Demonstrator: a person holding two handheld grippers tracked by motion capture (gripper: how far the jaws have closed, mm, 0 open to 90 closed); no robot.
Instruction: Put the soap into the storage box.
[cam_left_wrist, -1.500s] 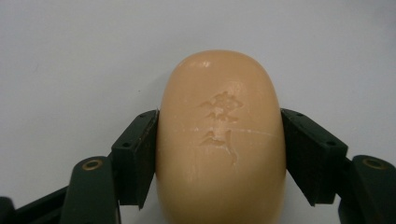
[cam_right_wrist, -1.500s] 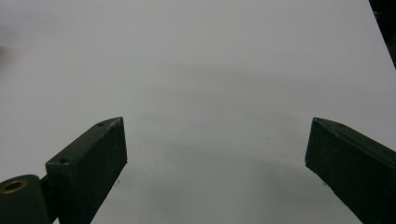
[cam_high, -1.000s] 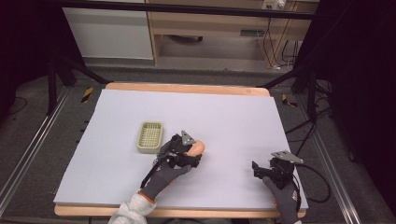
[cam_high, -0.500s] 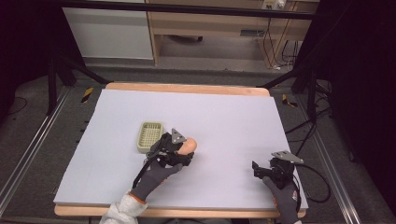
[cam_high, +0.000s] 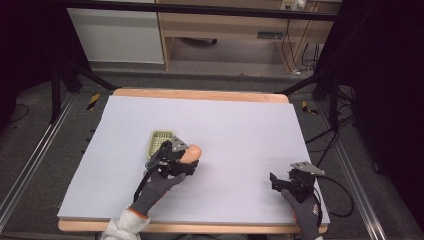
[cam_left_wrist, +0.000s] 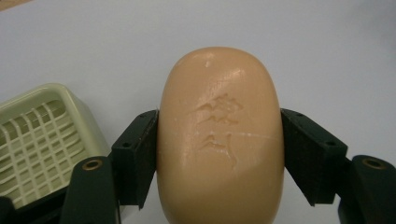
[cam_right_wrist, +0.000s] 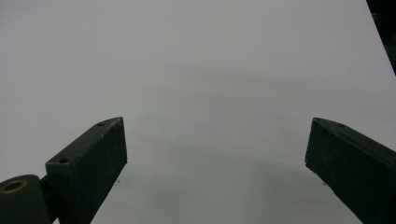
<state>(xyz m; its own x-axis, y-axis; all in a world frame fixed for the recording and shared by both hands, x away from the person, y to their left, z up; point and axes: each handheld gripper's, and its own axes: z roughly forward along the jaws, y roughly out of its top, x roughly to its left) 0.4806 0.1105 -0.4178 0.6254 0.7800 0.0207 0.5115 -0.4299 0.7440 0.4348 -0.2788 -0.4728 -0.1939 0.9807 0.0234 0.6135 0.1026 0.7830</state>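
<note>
Left claw clamped around soap bar

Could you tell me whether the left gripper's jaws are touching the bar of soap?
Touching. In the left gripper view, both black jaws of the left gripper press flat against the sides of the soap, with no gap visible on either side.

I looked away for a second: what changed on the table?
The left gripper, shut on the soap, carried it up and left toward the soap dish. The dish stayed put; the right gripper stayed open at the table's near right.
</note>
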